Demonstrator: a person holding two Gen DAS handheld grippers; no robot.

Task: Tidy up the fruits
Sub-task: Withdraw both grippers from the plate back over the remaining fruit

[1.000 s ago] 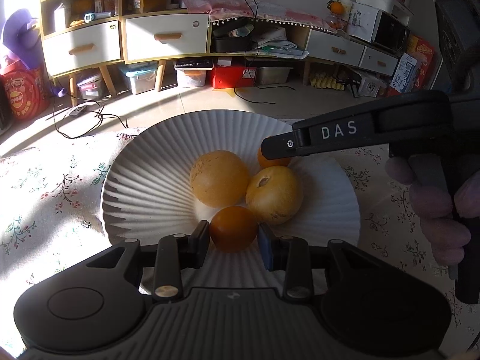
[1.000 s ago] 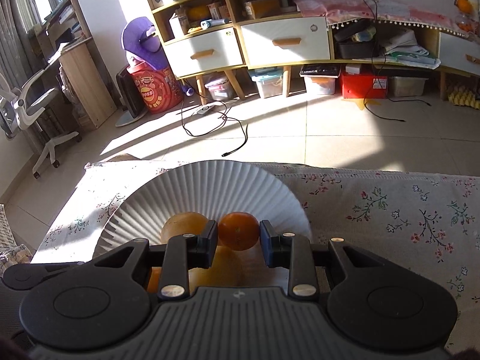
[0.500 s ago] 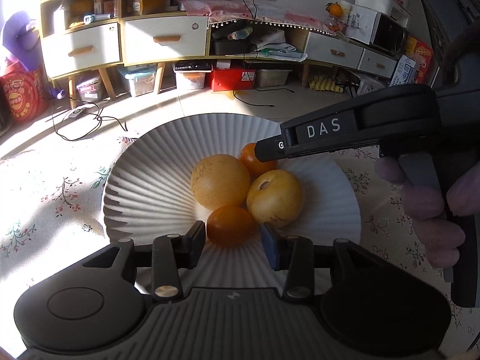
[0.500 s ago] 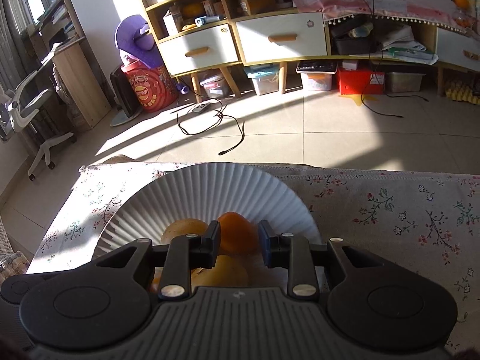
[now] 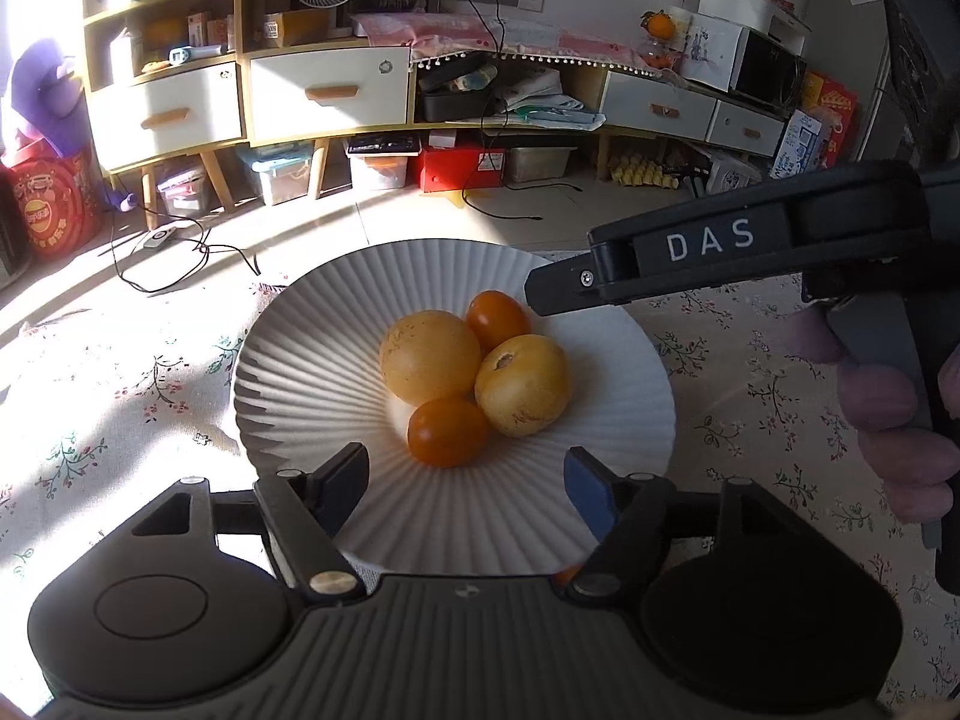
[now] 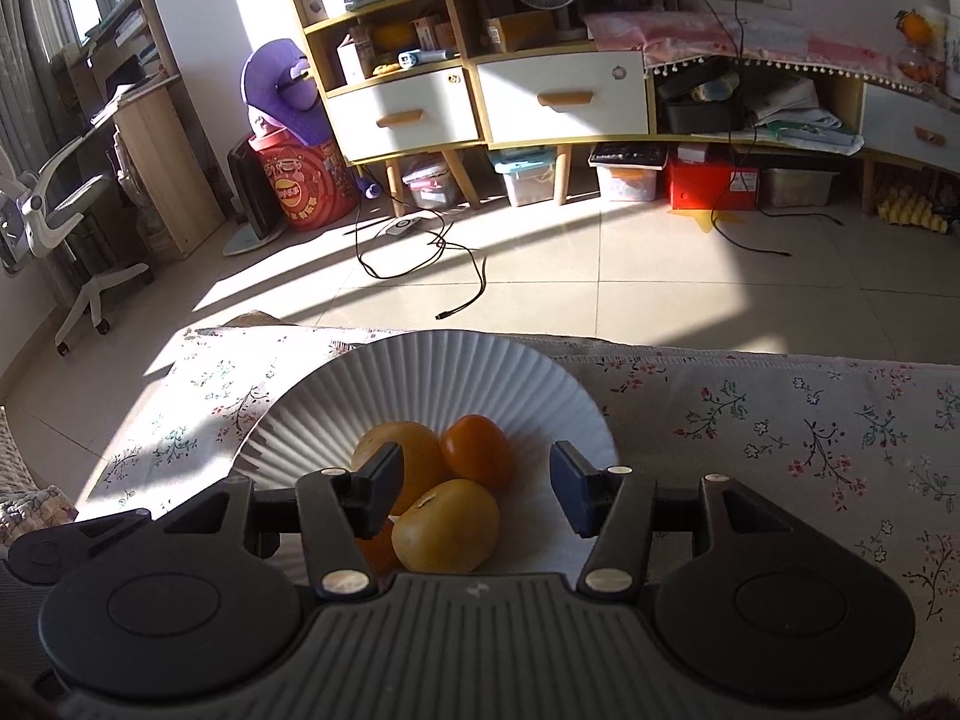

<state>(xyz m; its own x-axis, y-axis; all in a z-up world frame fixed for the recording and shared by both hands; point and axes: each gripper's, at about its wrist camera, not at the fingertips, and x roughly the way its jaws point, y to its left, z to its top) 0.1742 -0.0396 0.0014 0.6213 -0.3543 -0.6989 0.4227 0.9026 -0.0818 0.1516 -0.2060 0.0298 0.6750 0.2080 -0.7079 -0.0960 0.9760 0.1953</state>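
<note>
Both my claws have just been opening and now stand released: left claw (image 5: 467, 483), right claw (image 6: 474, 489). All four fruits (image 5: 474, 378) sit clustered in the plate (image 5: 300, 372). Placing seems done; next I'd back both away cleanly.

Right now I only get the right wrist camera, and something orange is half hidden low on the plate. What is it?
Observer: A small orange fruit, whole, tucked against the left yellow fruit and the right yellow fruit on the plate.
Operator: Is anybody grabbing it?
Observer: No. The left hand-held gripper is open. Its jaws have just been opening, and the fruit lies free just ahead of them.
Operator: So how many fruits altogether?
Observer: Four on the plate, counting the far orange fruit.
</note>
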